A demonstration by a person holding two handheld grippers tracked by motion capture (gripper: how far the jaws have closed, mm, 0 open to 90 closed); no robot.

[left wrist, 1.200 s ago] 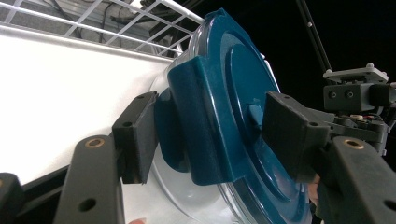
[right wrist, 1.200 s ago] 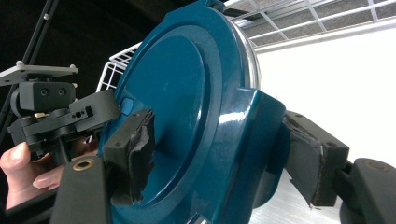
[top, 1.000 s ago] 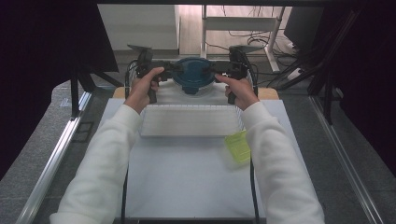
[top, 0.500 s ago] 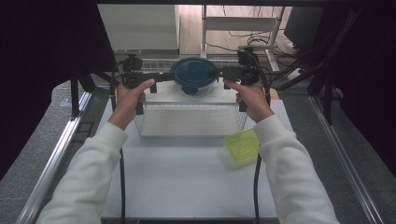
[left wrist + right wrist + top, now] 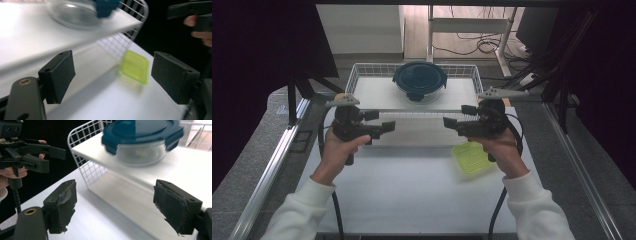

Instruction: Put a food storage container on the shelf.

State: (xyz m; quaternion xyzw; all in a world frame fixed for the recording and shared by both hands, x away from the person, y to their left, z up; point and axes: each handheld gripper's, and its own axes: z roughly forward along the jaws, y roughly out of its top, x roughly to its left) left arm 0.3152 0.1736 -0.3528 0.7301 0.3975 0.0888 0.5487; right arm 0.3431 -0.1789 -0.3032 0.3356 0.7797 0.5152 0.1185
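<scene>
Left tongs [image 5: 388,125] and right tongs [image 5: 451,121] gape wide, seemingly empty.

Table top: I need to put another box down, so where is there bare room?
The white table is bare in front of the wire rack, left of the yellow-green lid. On the rack's top shelf, either side of the blue-lidded glass container is free.

Lidded glass container [image 5: 420,81] on white wire shelf [image 5: 362,75]; green lid [image 5: 472,157] on table.

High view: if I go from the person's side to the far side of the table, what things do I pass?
Yellow-green lid → right gripper → glass container with blue lid on the wire shelf.
</scene>
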